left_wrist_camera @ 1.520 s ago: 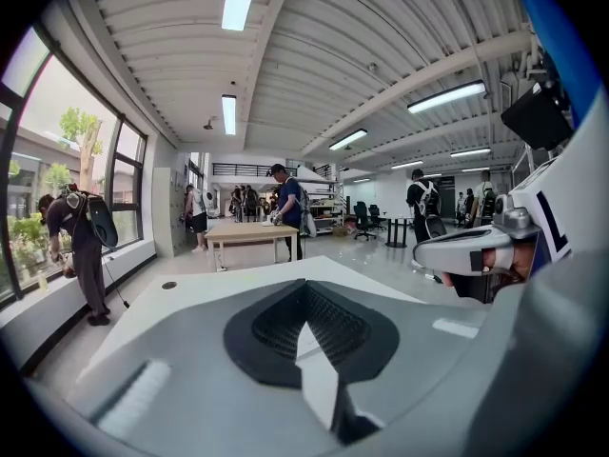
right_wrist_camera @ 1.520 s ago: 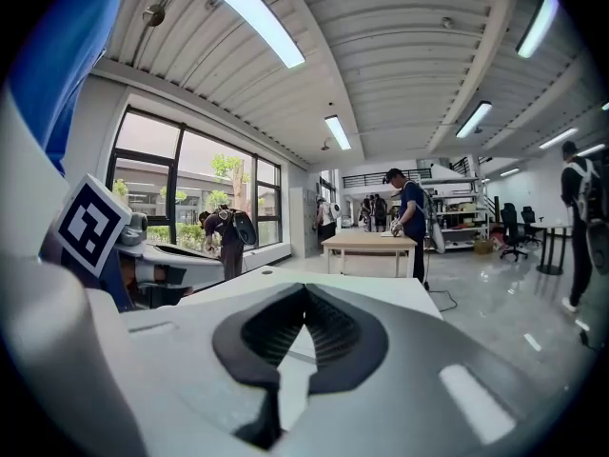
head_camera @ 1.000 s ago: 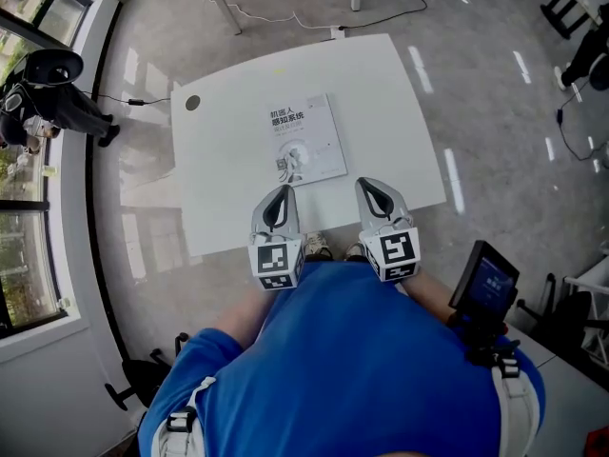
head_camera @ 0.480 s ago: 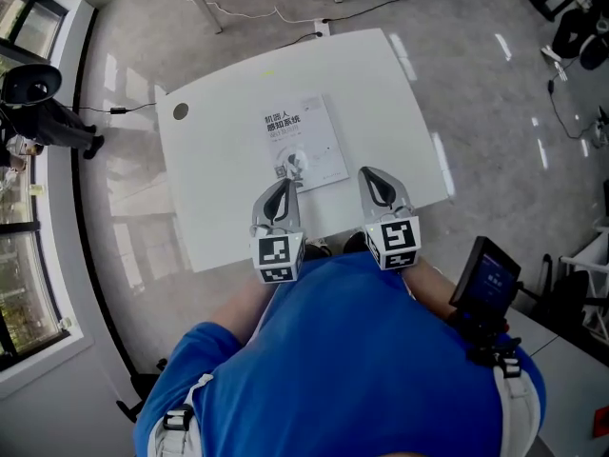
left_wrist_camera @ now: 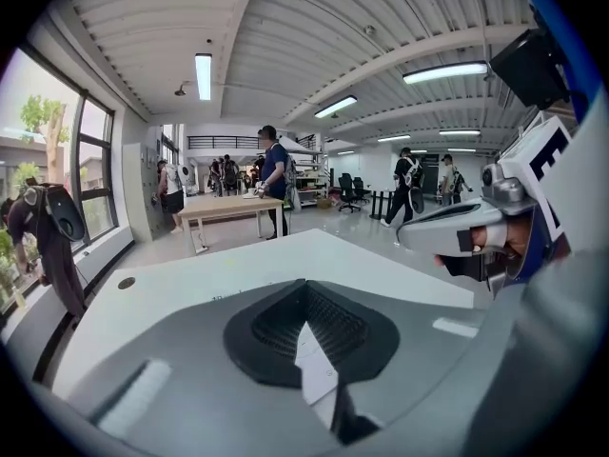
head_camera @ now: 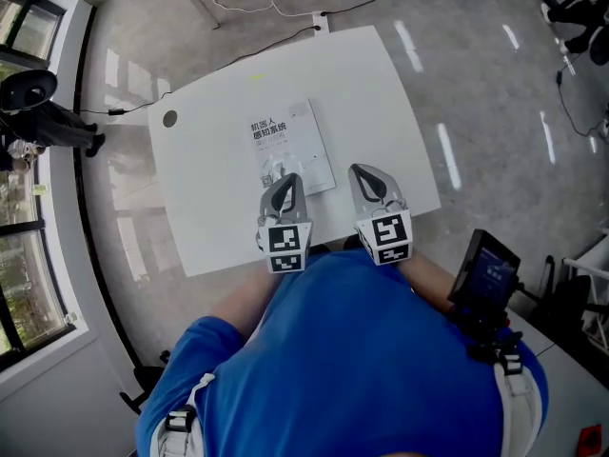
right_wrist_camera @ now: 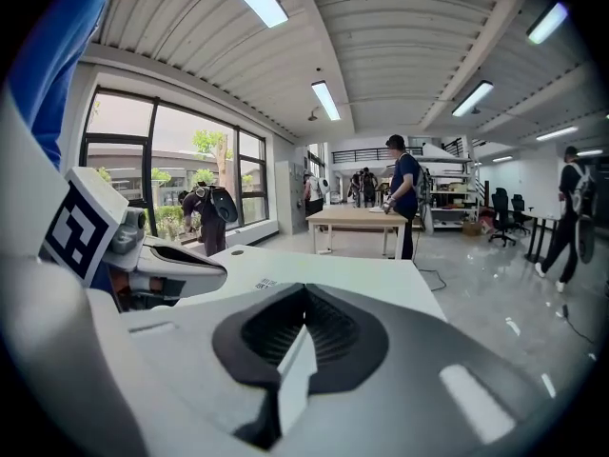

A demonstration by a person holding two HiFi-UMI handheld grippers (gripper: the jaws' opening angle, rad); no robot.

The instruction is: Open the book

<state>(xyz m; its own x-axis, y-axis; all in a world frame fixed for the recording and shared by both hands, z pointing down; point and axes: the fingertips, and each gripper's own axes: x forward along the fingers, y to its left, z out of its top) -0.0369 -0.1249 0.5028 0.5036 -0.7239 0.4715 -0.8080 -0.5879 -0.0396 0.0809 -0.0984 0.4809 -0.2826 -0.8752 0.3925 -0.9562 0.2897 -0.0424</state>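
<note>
A closed book (head_camera: 285, 144) with a pale cover and dark print lies flat in the middle of the white table (head_camera: 381, 93). My left gripper (head_camera: 289, 183) is shut and empty, and its tip hangs over the book's near edge. Whether it touches the cover is unclear. To the right of the book, my right gripper (head_camera: 361, 172) is shut and empty over bare table. In the left gripper view the shut jaws hide most of the book, and the right gripper (left_wrist_camera: 457, 237) shows alongside. The right gripper view shows the book's print (right_wrist_camera: 265, 282) and the left gripper (right_wrist_camera: 181, 267).
A round cable hole (head_camera: 169, 119) sits near the table's far left corner. A person in dark clothes (head_camera: 43, 112) stands by the windows at left. A dark screen device (head_camera: 485, 272) is at my right side. Cables (head_camera: 285, 12) run over the floor beyond the table.
Both grippers have moved forward over the table toward the book. The left tip, formerly short of the book, now overlaps its near edge. The book has not moved.
</note>
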